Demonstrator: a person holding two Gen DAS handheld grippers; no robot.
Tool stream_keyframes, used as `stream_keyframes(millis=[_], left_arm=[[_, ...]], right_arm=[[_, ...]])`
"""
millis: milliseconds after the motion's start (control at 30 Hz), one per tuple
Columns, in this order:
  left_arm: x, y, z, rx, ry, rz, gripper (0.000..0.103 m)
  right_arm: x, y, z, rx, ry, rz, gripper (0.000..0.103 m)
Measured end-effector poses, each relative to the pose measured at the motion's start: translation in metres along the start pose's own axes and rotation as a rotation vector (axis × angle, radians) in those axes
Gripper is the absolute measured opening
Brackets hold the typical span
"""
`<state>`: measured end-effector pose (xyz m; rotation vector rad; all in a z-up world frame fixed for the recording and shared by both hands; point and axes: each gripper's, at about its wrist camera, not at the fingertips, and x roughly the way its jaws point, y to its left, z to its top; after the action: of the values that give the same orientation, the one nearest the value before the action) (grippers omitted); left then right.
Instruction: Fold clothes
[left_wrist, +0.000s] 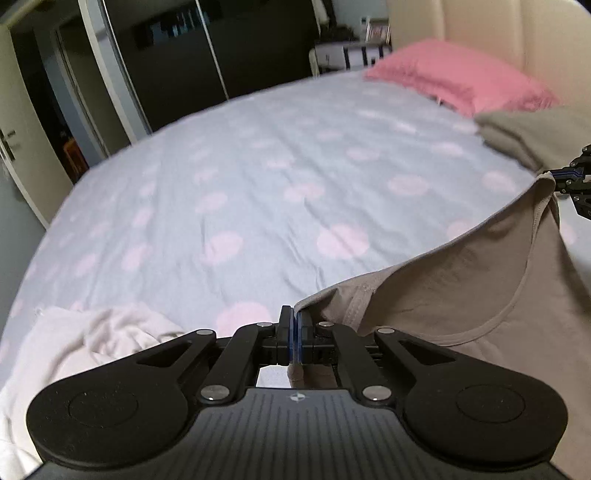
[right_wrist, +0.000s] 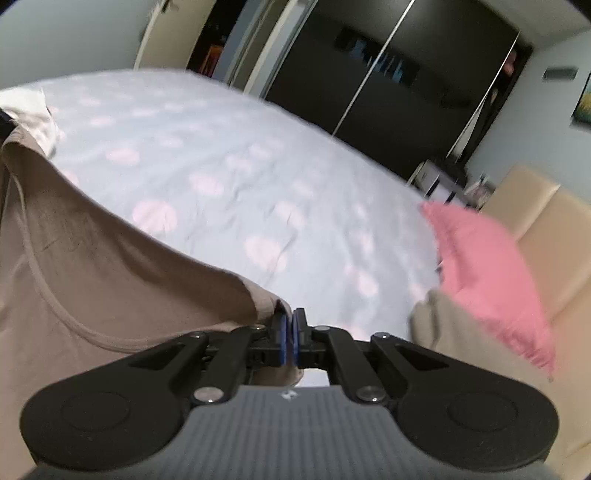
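Left claw (left_wrist: 295, 325): jaws closed tight on a shoulder corner of the taupe shirt (left_wrist: 461, 295); a fold of the cloth shows between the blue pads and hangs below them.
Right claw (right_wrist: 290, 332): jaws closed on the other shoulder corner of the same shirt (right_wrist: 110, 280); in the left wrist view it appears at the far right edge (left_wrist: 576, 181), gripping the cloth there.
Taupe shirt: held up between the two claws above the near side of the bed, its scooped neckline (left_wrist: 517, 295) sagging between the two gripped corners; the lower part runs out of view.
Bed (left_wrist: 258, 177): covered by a pale blue sheet with pink dots, largely bare in the middle.
White garment (left_wrist: 92, 339): lies crumpled on the sheet, near the left claw and to its left.
Folded taupe cloth (left_wrist: 524, 133): rests on the sheet just in front of the pillow, beyond the right claw.
Pink pillow (left_wrist: 454, 74): lies at the head of the bed, against the cream headboard (left_wrist: 517, 29).
Background: dark sliding wardrobe doors (right_wrist: 388, 74) stand beyond the far side of the bed; both views are somewhat blurred.
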<state>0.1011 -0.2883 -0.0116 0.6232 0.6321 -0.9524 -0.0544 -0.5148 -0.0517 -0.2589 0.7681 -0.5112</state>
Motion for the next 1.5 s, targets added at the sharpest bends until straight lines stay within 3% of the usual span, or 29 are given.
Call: stream_keyframes(millis=[200,267,333,367,500,633,767,1033,1167,1433,1500], left_arm=[[0.035,0.001,0.003,-0.047,0.065,-0.032,0.001],[0.044,-0.003,0.007,-0.053,0.095,-0.042,0.007],[0.050,-0.004,0.007,-0.086,0.124,-0.044,0.013],[0.051,-0.003,0.007,-0.099,0.133,-0.046,0.015],[0.042,-0.001,0.004,-0.122,0.140,-0.043,0.024],[0.015,0.005,-0.006,-0.166,0.133,-0.043,0.041],[-0.011,0.005,-0.026,-0.219,0.151,-0.083,0.041],[-0.058,-0.016,-0.078,-0.211,0.193,-0.115,0.041],[-0.079,-0.022,-0.114,-0.279,0.209,-0.135,0.042],[-0.097,-0.035,-0.172,-0.398,0.286,-0.134,0.042],[-0.102,-0.037,-0.182,-0.434,0.292,-0.143,0.042]], right_arm=[[0.049,0.001,-0.004,0.054,0.095,0.048,0.005],[0.061,-0.001,-0.004,0.076,0.126,0.066,0.007],[0.069,-0.004,-0.003,0.096,0.165,0.091,0.017],[0.070,-0.005,-0.004,0.105,0.185,0.097,0.029],[0.059,-0.013,-0.010,0.171,0.203,0.110,0.034],[0.037,-0.027,-0.014,0.243,0.181,0.119,0.037],[0.009,-0.038,-0.027,0.318,0.168,0.141,0.049],[-0.046,-0.035,-0.069,0.367,0.201,0.242,0.053],[-0.074,-0.028,-0.085,0.361,0.173,0.264,0.072],[-0.107,-0.026,-0.134,0.485,0.271,0.289,0.069],[-0.113,-0.024,-0.150,0.522,0.304,0.300,0.053]])
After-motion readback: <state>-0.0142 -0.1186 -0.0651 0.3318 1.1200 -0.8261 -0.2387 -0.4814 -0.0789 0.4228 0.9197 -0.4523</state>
